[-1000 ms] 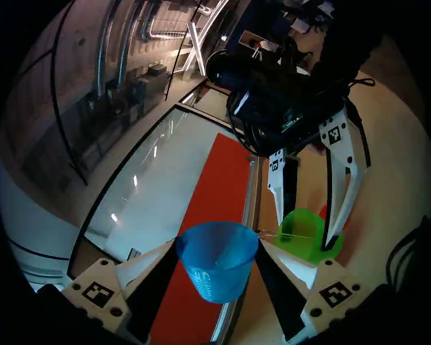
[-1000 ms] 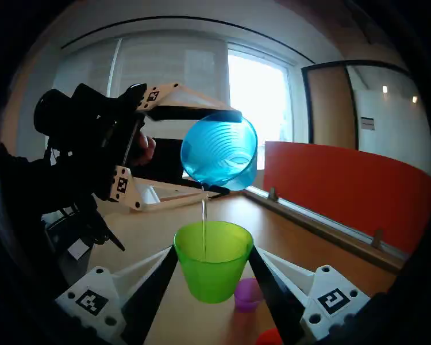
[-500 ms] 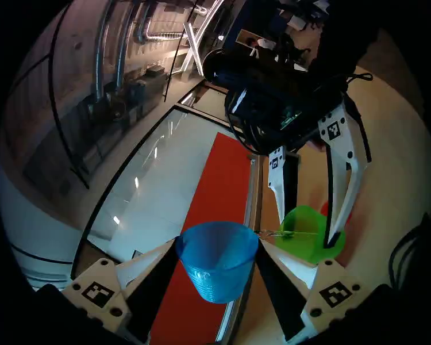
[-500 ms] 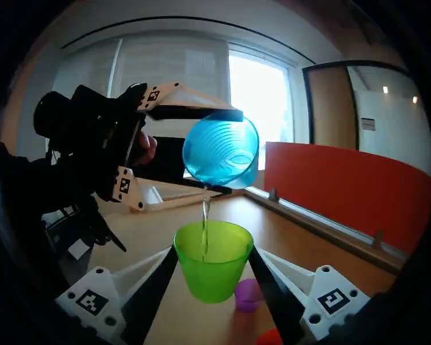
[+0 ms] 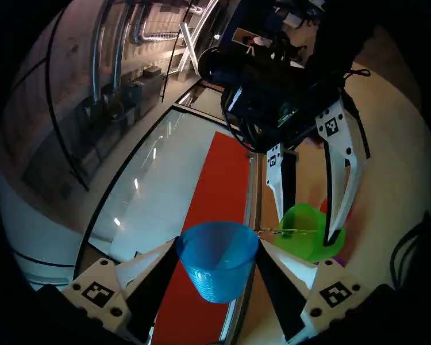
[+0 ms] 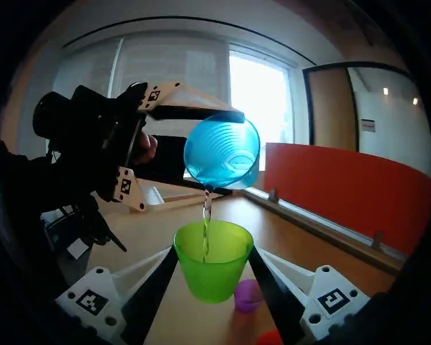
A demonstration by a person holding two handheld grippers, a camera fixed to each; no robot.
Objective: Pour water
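My left gripper [image 5: 215, 270] is shut on a translucent blue cup [image 5: 217, 265], tipped onto its side. In the right gripper view that blue cup [image 6: 222, 150] hangs above with its mouth toward me, and a thin stream of water [image 6: 204, 221] falls from its rim into a green cup [image 6: 214, 260]. My right gripper [image 6: 212, 270] is shut on the green cup, holding it upright above the wooden table [image 6: 152, 236]. In the left gripper view the green cup [image 5: 307, 233] sits between the right gripper's white fingers [image 5: 346, 172].
A small purple cup [image 6: 249, 294] and a red object [image 6: 270, 336] stand on the table under the green cup. A red partition [image 6: 353, 187] runs along the table's far edge. A hand [image 6: 145, 146] and dark sleeve hold the left gripper. Cables [image 6: 95, 230] lie at the left.
The blue cup has tipped slightly further and the water stream into the green cup has grown thicker. Both grippers stay nearly in place.
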